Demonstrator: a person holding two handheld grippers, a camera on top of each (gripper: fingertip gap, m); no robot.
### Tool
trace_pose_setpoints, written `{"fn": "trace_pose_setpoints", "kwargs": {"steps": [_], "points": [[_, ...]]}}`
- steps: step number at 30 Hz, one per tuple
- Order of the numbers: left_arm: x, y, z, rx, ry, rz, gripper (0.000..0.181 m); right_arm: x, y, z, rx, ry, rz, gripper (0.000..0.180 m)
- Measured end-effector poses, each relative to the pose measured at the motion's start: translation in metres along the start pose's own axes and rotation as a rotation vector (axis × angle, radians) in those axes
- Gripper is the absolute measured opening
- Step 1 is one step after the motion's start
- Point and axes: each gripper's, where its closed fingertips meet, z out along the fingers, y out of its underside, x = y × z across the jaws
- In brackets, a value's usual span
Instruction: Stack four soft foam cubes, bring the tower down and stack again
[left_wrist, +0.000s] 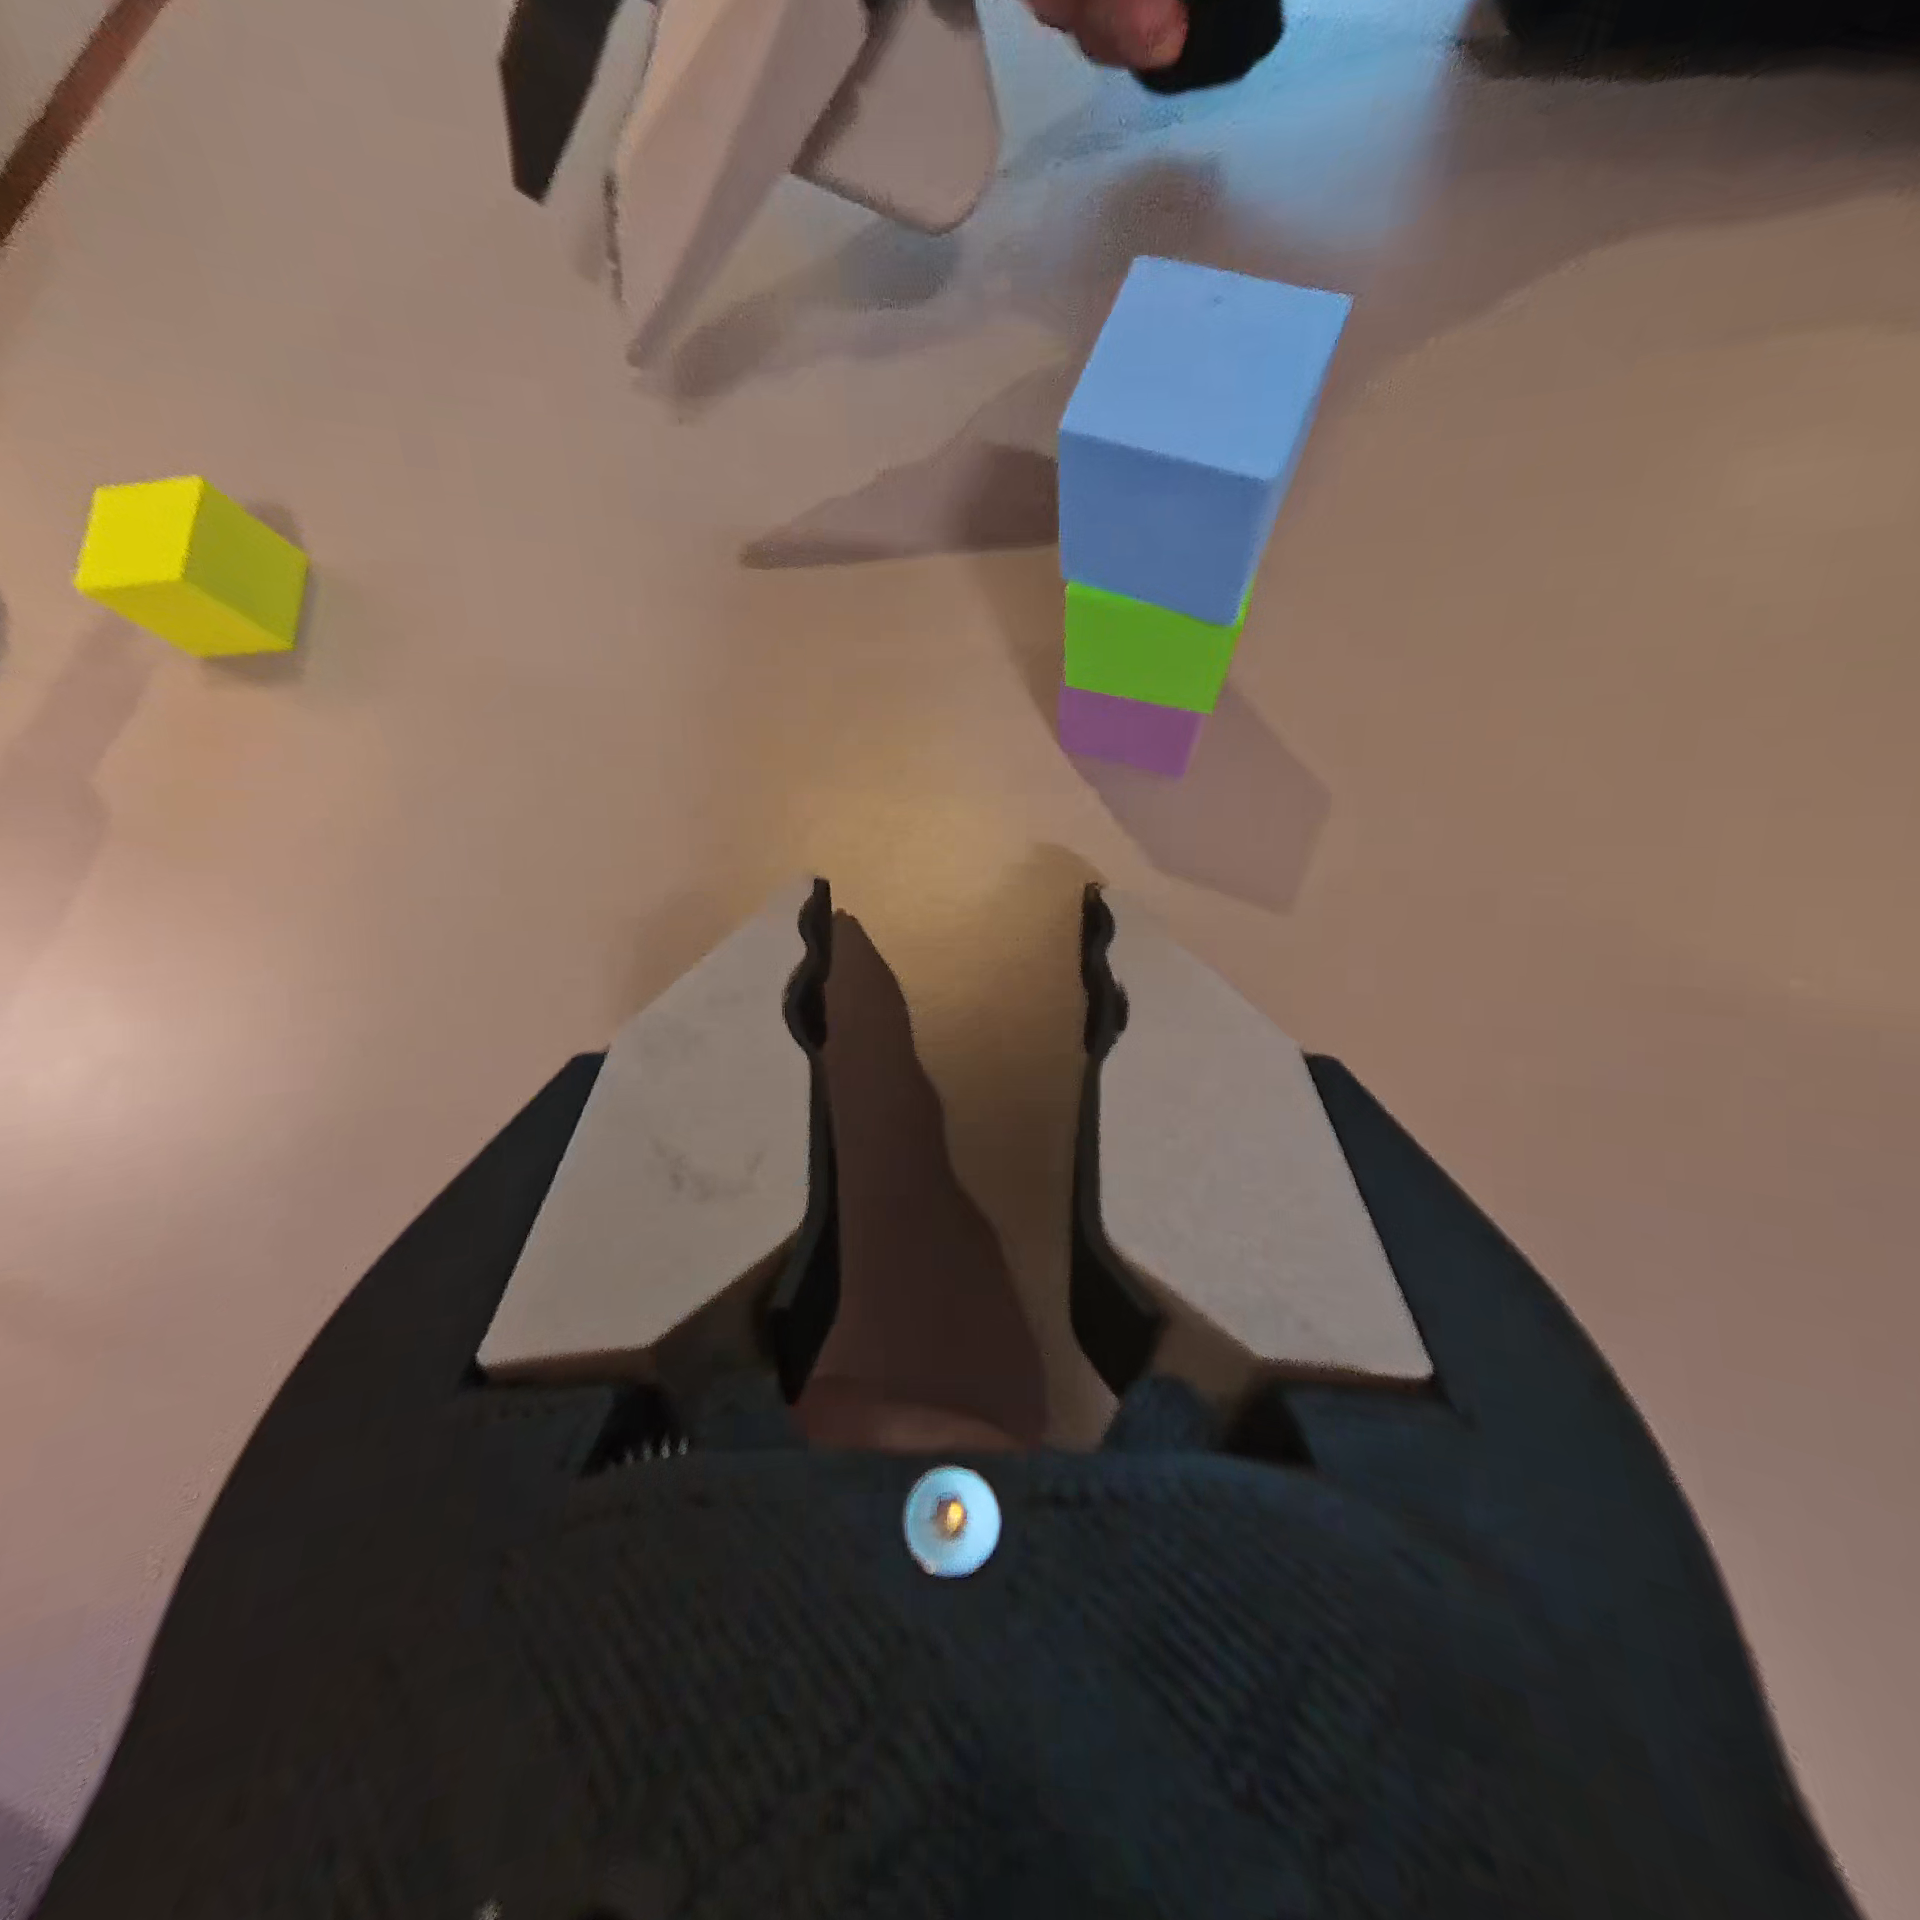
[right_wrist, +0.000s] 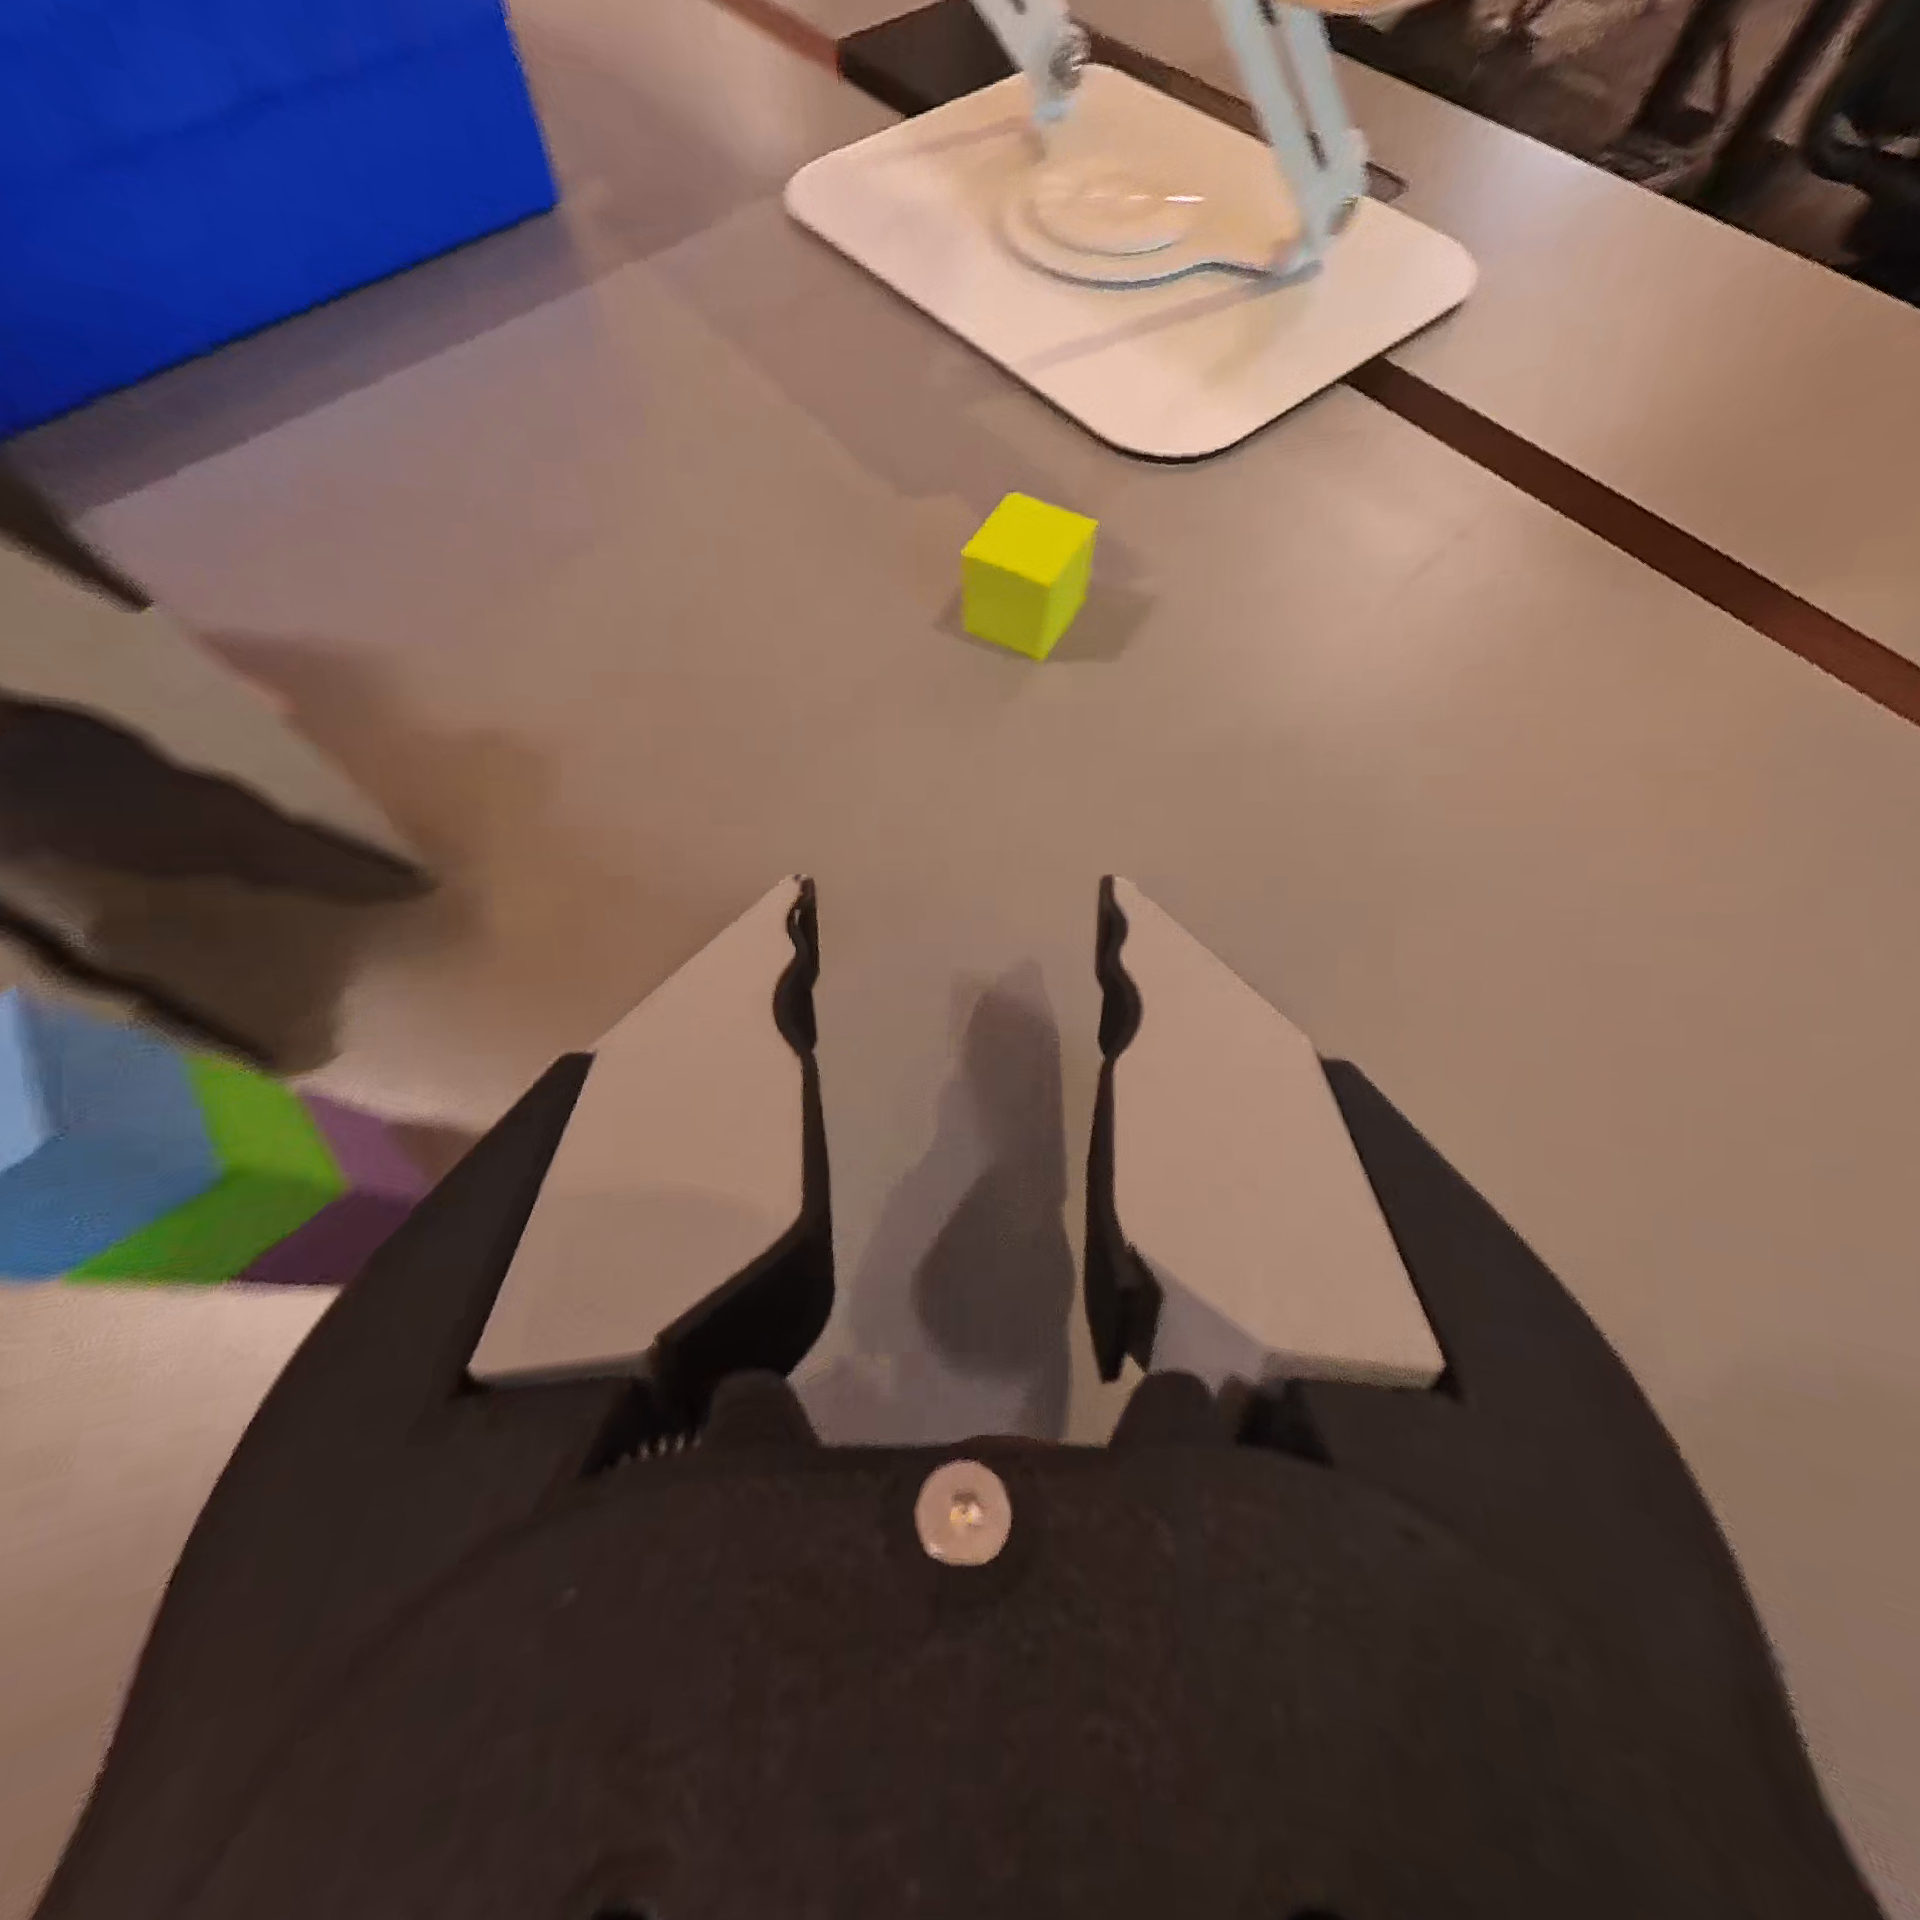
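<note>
A tower of three foam cubes stands on the table: a blue cube (left_wrist: 1184, 436) on a green cube (left_wrist: 1143, 649) on a purple cube (left_wrist: 1127, 732). The tower also shows at the left edge of the right wrist view, with the blue cube (right_wrist: 94, 1143), the green cube (right_wrist: 249, 1164) and the purple cube (right_wrist: 364, 1174). A yellow cube (left_wrist: 192, 566) lies alone at the far left; it sits ahead of my right gripper (right_wrist: 1029, 577). My left gripper (left_wrist: 951, 904) is open and empty, above the table, short of the tower. My right gripper (right_wrist: 954, 899) is open and empty.
The right gripper (left_wrist: 748, 135) shows blurred at the top of the left wrist view, with a hand (left_wrist: 1132, 31) behind it. A white lamp base (right_wrist: 1132, 260) stands beyond the yellow cube. A blue box (right_wrist: 239, 177) stands at the far left. The left gripper (right_wrist: 156, 821) shows blurred at left. The left tips stand about 8 cm off the blue cube (left_wrist: 1184, 436).
</note>
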Motion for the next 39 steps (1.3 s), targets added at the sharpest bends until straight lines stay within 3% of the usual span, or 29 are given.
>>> {"fn": "trace_pose_setpoints", "kwargs": {"steps": [5,12,14,15,17,22,33,39], "points": [[0.005,0.001,0.001,0.029,0.049,-0.064,0.037,0.017,-0.017,0.037,-0.005,0.045,0.072,0.069],[0.006,0.001,0.001,0.027,0.055,-0.068,0.037,0.020,-0.045,0.094,-0.052,0.067,0.054,0.069],[0.006,0.001,0.001,0.028,0.055,-0.059,0.036,0.019,-0.044,0.105,-0.082,0.067,0.052,0.060],[0.007,0.000,0.001,0.029,0.056,-0.055,0.035,0.018,-0.041,0.109,-0.109,0.056,0.037,0.039],[0.007,0.000,0.001,0.029,0.059,-0.055,0.035,0.016,-0.040,0.110,-0.122,0.043,0.008,0.032],[0.006,0.000,0.002,0.029,0.060,-0.063,0.036,-0.007,-0.053,0.077,-0.047,-0.099,-0.014,0.032],[0.010,-0.002,0.002,0.035,0.050,-0.015,0.030,-0.090,-0.052,-0.061,0.017,-0.450,-0.292,0.032],[0.009,-0.002,0.002,0.034,0.056,-0.039,0.033,-0.121,-0.031,-0.075,-0.088,-0.491,-0.472,0.031]]}}
